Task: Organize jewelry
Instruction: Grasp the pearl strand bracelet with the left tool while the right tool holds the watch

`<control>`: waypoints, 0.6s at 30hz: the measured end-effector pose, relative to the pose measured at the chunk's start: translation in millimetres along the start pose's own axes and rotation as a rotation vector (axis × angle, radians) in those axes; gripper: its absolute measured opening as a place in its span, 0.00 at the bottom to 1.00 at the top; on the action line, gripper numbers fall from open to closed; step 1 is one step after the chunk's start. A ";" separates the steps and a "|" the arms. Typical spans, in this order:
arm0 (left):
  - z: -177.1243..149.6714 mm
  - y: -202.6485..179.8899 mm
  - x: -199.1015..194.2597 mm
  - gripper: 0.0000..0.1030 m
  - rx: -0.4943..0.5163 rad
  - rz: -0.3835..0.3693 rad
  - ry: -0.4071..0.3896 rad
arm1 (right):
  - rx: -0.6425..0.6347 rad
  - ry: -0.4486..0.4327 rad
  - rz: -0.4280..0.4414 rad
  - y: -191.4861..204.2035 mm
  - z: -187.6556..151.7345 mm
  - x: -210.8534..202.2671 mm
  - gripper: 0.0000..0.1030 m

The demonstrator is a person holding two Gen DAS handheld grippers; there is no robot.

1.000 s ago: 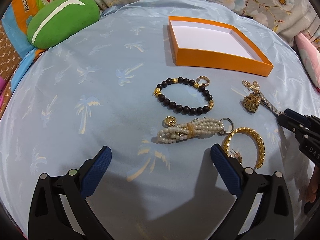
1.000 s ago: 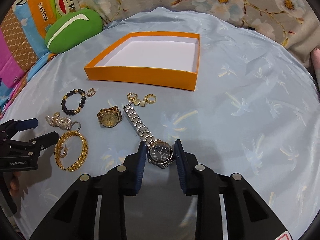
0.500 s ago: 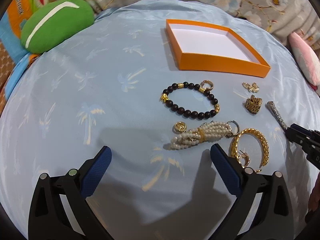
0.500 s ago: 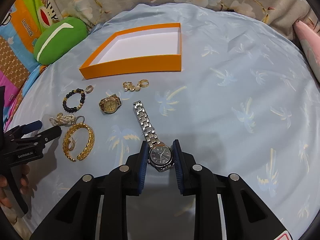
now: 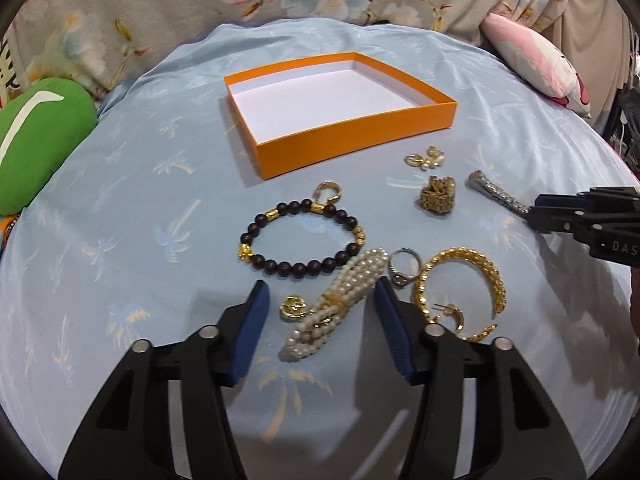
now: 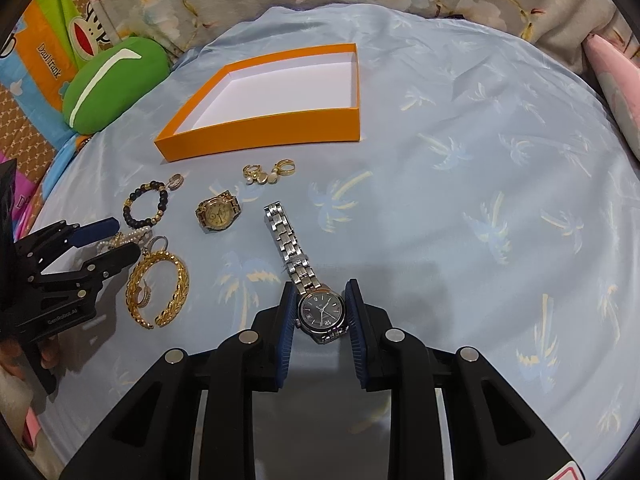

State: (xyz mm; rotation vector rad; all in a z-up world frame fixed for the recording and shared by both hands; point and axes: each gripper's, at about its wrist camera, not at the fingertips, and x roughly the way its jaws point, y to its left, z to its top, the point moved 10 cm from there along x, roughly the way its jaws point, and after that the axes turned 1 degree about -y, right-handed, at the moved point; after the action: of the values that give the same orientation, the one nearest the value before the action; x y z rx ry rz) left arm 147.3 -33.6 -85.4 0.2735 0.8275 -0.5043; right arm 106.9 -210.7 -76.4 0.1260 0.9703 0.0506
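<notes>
An orange box [image 5: 352, 136] with a white inside lies open on the blue cloth; it also shows in the right wrist view [image 6: 256, 132]. My left gripper [image 5: 322, 296] is open, its fingers on either side of a pearl bracelet [image 5: 336, 304]. Near it lie a black bead bracelet [image 5: 300, 236], a gold bangle [image 5: 464, 292], a silver ring [image 5: 404, 266], a gold watch [image 5: 438, 194] and earrings [image 5: 424, 158]. My right gripper [image 6: 320, 300] is shut on the silver watch [image 6: 320, 312], whose band trails forward on the cloth.
A green cushion [image 6: 114, 84] lies at the far left and a pink pillow [image 5: 536, 64] at the far right. Floral fabric runs along the back. A small gold charm [image 5: 294, 307] sits beside the pearl bracelet. The gold watch [image 6: 218, 212] lies left of the silver band.
My left gripper has moved forward and right and narrowed, so the pearl bracelet now lies between its fingers. My right gripper still holds the silver watch and has shifted a little.
</notes>
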 end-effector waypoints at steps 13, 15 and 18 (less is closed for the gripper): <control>-7.2 -22.8 -27.1 0.20 -0.113 -0.073 0.001 | 0.043 0.012 0.020 2.7 -2.2 -10.6 0.22; -4.6 -25.2 -34.1 0.20 -0.123 -0.079 -0.006 | 0.054 0.007 0.030 3.7 0.4 -16.2 0.22; 0.3 -26.1 -44.4 0.20 -0.139 -0.084 -0.014 | 0.063 -0.007 0.038 6.2 6.3 -25.7 0.22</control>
State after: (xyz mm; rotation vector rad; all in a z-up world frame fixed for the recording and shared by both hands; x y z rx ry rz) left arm 108.5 -41.6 -52.5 0.1076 0.8583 -0.5244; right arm 97.6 -207.6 -51.1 0.2027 0.9634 0.0543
